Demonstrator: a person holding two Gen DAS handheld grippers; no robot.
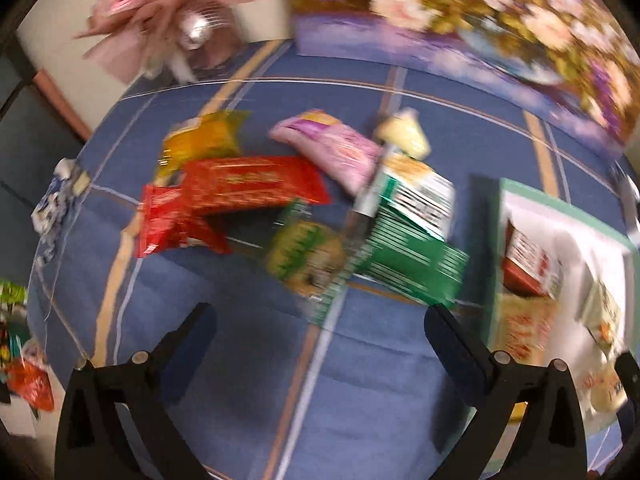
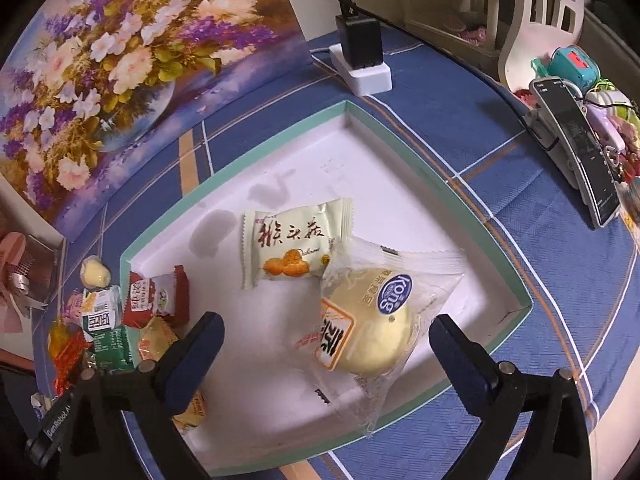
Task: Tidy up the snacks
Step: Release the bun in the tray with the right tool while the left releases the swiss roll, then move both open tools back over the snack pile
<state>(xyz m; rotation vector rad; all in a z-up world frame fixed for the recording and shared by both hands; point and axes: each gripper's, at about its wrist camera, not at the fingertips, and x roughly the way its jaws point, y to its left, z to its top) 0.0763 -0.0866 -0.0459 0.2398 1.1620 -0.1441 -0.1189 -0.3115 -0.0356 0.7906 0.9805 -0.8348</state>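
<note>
A pile of snack packets lies on the blue tablecloth in the blurred left wrist view: red packets (image 1: 240, 188), a yellow one (image 1: 202, 142), a pink one (image 1: 332, 148) and green ones (image 1: 412, 248). My left gripper (image 1: 320, 332) is open and empty, just in front of the pile. A white box with a green rim (image 2: 440, 176) holds a cream packet (image 2: 296, 240), a clear-wrapped round cake (image 2: 368, 320) and a red packet (image 2: 154, 294). My right gripper (image 2: 326, 344) is open and empty, over the cake.
A floral painting (image 2: 104, 72) leans at the back. A white power strip with a black charger (image 2: 360, 56) stands behind the box. A phone on a stand (image 2: 576, 148) and small trinkets are at the right. A pink bouquet (image 1: 160, 12) is at the back left.
</note>
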